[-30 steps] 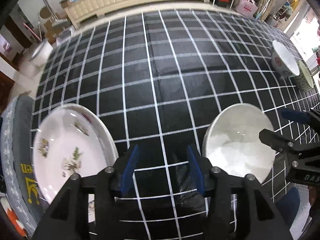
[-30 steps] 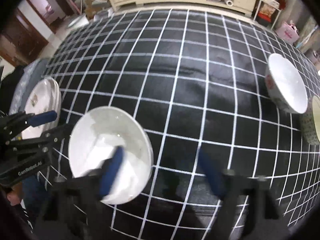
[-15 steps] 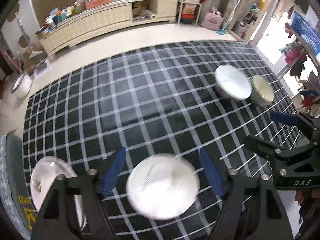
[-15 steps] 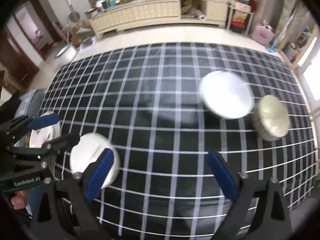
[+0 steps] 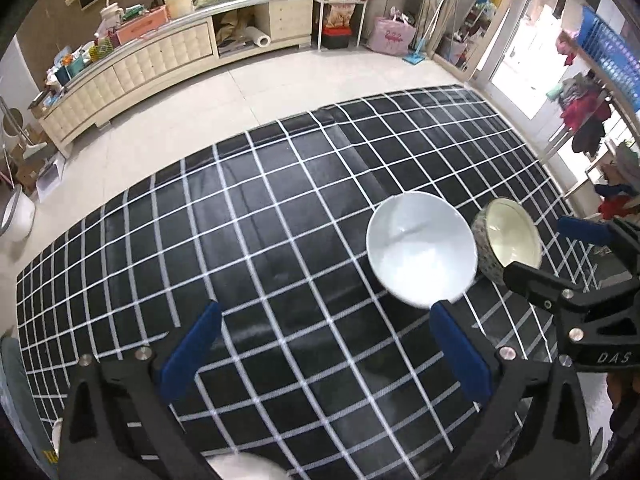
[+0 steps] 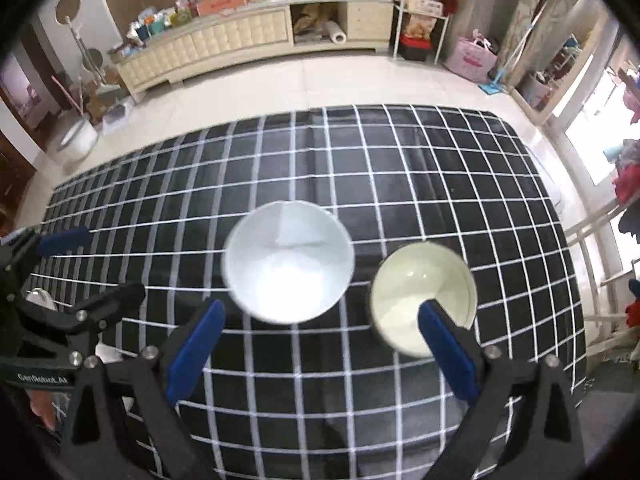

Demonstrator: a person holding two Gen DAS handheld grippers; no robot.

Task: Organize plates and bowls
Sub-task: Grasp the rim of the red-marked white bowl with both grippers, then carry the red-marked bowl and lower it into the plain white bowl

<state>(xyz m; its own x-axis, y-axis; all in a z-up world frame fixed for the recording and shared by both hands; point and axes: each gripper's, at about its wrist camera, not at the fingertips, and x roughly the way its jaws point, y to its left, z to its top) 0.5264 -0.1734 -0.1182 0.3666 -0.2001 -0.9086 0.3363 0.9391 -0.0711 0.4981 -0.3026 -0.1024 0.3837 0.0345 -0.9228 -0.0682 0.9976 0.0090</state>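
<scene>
A white bowl (image 5: 422,248) stands on the black grid-patterned table (image 5: 260,220), touching or nearly touching a cream bowl with a patterned outside (image 5: 508,242) on its right. Both show in the right wrist view, the white bowl (image 6: 288,266) and the cream bowl (image 6: 420,300). My left gripper (image 5: 326,348) is open and empty, high above the table, left of the white bowl. My right gripper (image 6: 320,346) is open and empty, above the near side of both bowls. Another white dish rim (image 5: 248,468) peeks in under the left gripper.
The table's far edge meets a tiled floor, with a long cream cabinet (image 5: 160,60) beyond. A white dish edge (image 6: 40,298) shows at the far left behind the left gripper (image 6: 72,276). Clothes and a doorway are on the right.
Both grippers have risen and pulled back, so much more of the room shows. The near white bowl and floral plate have slid out of view; the two far bowls are now central.
</scene>
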